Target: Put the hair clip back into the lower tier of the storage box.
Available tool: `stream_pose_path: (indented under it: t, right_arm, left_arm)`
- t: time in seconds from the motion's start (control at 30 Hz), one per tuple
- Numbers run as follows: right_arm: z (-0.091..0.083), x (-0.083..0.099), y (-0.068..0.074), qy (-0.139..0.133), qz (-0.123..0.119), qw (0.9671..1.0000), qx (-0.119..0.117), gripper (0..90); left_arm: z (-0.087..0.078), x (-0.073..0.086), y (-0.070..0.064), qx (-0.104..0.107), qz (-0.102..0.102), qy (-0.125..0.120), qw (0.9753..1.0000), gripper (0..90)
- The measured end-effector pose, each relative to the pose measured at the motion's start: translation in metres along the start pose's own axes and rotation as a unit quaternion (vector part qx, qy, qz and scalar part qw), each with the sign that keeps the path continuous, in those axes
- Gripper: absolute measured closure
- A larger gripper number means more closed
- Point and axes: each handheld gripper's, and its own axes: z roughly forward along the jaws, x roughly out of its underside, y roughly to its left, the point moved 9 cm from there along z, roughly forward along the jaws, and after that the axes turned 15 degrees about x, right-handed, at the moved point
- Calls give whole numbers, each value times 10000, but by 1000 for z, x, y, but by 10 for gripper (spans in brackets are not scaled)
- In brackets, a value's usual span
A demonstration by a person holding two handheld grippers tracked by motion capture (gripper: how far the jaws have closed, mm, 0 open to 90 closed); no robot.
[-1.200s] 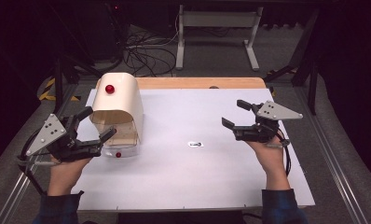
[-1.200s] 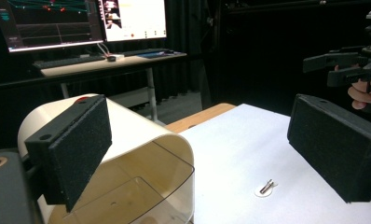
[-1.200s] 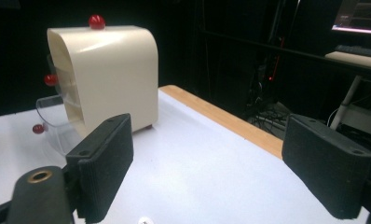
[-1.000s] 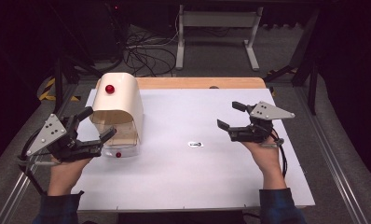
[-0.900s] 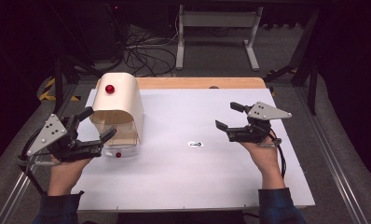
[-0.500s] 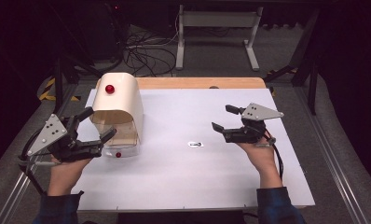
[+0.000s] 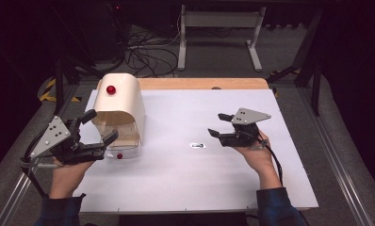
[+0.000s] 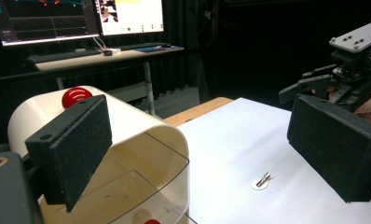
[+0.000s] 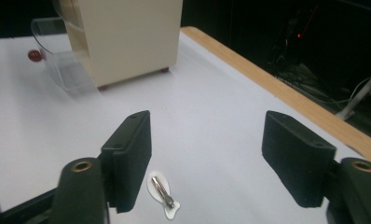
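A cream box with an arched top stands at the table's left, with a red knob on top and a clear curved door low in front carrying a small red knob. My left gripper is open just left of the door, a jaw on either side of it. A small white tag with a metal clip lies mid-table. My right gripper hovers open just right of the tag, which lies between its jaws in the right gripper view.
The white table sheet has a wooden strip along its far edge. Behind it are a desk frame and floor cables. Monitors sit on a desk in the left gripper view.
My right gripper has moved left and slightly toward the near edge, closing in on the white tag. The left gripper and the box have stayed put.
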Motion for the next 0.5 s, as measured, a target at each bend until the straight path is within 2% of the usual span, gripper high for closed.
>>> stream_pose_path:
  t: [0.5]
  right_arm:
    - [21,20,10,430,69,9987,-258,481]
  left_arm:
    - [-1,1,1,-7,2,21,10000,74]
